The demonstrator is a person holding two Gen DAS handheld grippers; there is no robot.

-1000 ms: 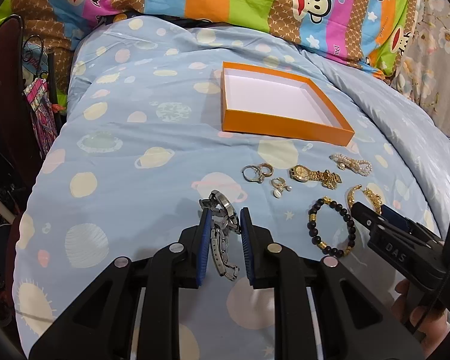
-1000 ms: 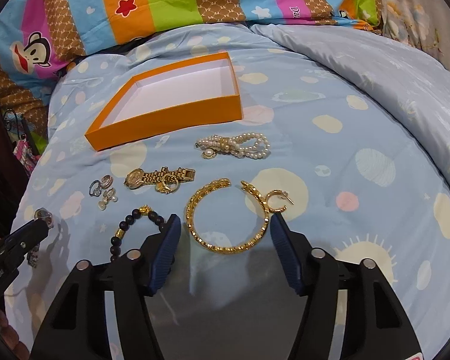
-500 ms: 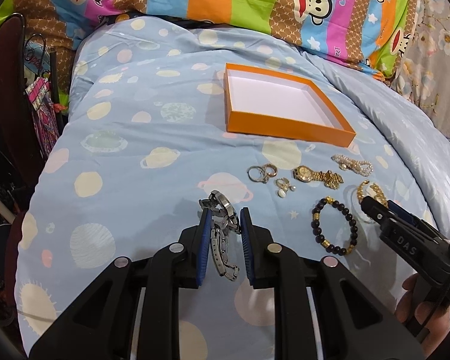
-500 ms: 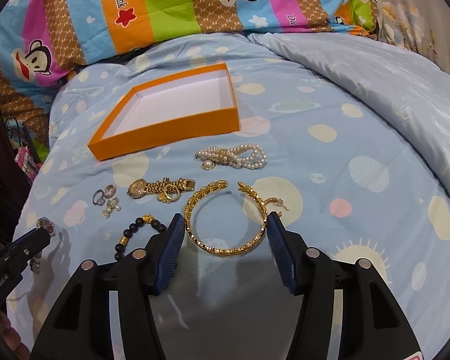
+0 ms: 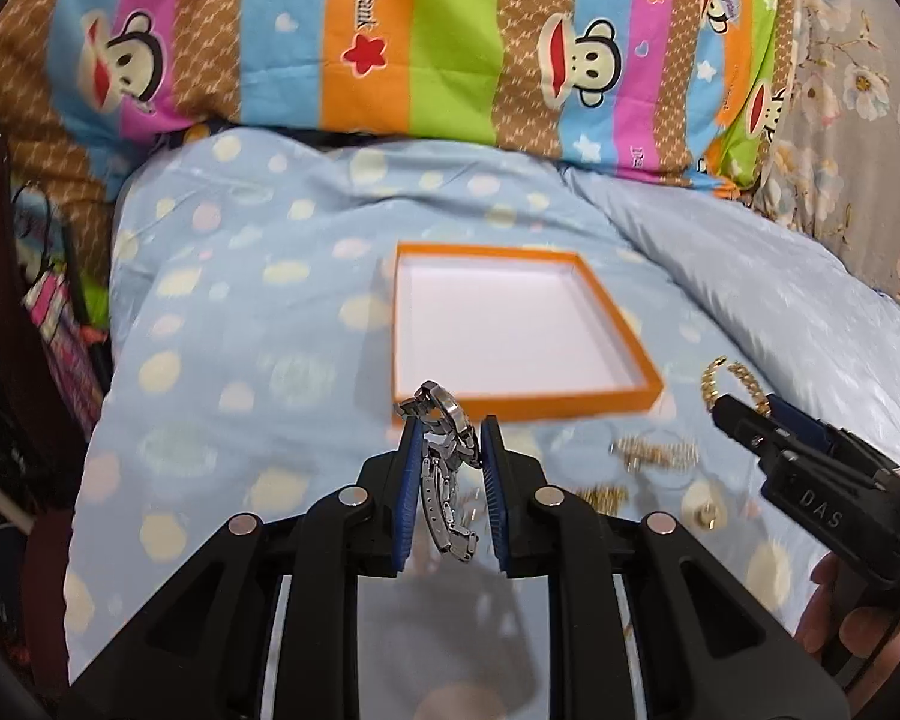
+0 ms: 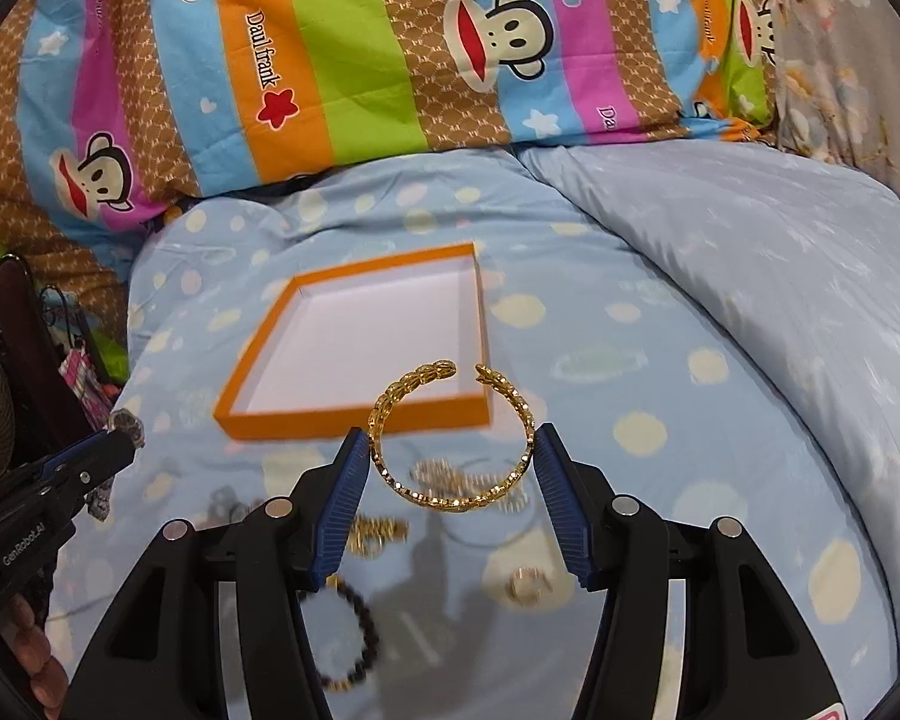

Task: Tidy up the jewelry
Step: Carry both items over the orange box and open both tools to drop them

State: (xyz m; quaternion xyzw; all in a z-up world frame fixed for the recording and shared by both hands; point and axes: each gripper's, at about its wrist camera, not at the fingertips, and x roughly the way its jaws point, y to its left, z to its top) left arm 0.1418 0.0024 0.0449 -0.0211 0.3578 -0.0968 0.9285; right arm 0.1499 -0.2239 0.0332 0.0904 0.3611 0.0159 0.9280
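Observation:
My left gripper (image 5: 450,438) is shut on a silver metal watch (image 5: 444,456) and holds it in the air, its band hanging down between the blue pads. The right gripper (image 6: 450,450) is shut on an open gold bangle (image 6: 450,438), lifted off the bed. An orange shallow box (image 5: 528,405) with a white inside lies on the blue quilt just beyond both grippers, also seen as the orange box (image 6: 354,420) in the right wrist view. The right gripper (image 5: 744,414) shows at the right of the left view. The left gripper (image 6: 114,438) shows at the left of the right view.
Blurred on the quilt below lie a black bead bracelet (image 6: 354,636), a gold watch (image 6: 378,534), a pearl piece (image 5: 654,453) and small earrings (image 6: 528,585). A striped cartoon pillow (image 5: 390,42) lies behind the box. The bed's left edge (image 5: 90,360) drops to clutter.
Both grippers rose off the quilt with the watch and the bangle and moved forward toward the orange box, which now looks closer. The other jewelry has slid down the frames.

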